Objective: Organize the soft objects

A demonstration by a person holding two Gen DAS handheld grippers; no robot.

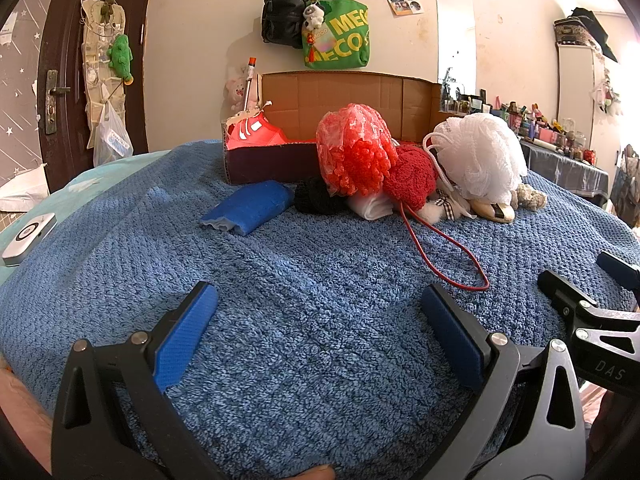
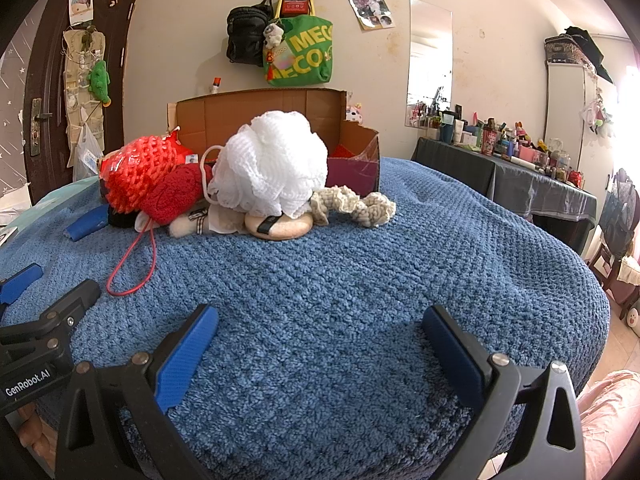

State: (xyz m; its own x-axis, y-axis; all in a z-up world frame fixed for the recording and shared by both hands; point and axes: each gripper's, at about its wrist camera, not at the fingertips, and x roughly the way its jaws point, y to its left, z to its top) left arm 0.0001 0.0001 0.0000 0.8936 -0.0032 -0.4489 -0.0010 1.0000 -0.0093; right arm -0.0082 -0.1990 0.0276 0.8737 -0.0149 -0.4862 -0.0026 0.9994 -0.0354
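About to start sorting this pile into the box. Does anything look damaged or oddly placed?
Yes. The open cardboard box has a ragged, torn right corner. The red drawstring cord from the red knitted pouch trails in a loose loop across the blue towel, towards the open grippers, where it might snag.

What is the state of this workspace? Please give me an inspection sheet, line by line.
Surface: blue towel covering the bed.
Job's things: white mesh puff, red mesh puff, red knit item, blue sponge, beige crochet piece piled before an open cardboard box.
Clutter: white device at the towel's left edge.
Grippers: left claw and right claw open, empty, low over the towel.
Cables: red cord trailing from the pile.
Surroundings: bags on the wall, crowded side table.
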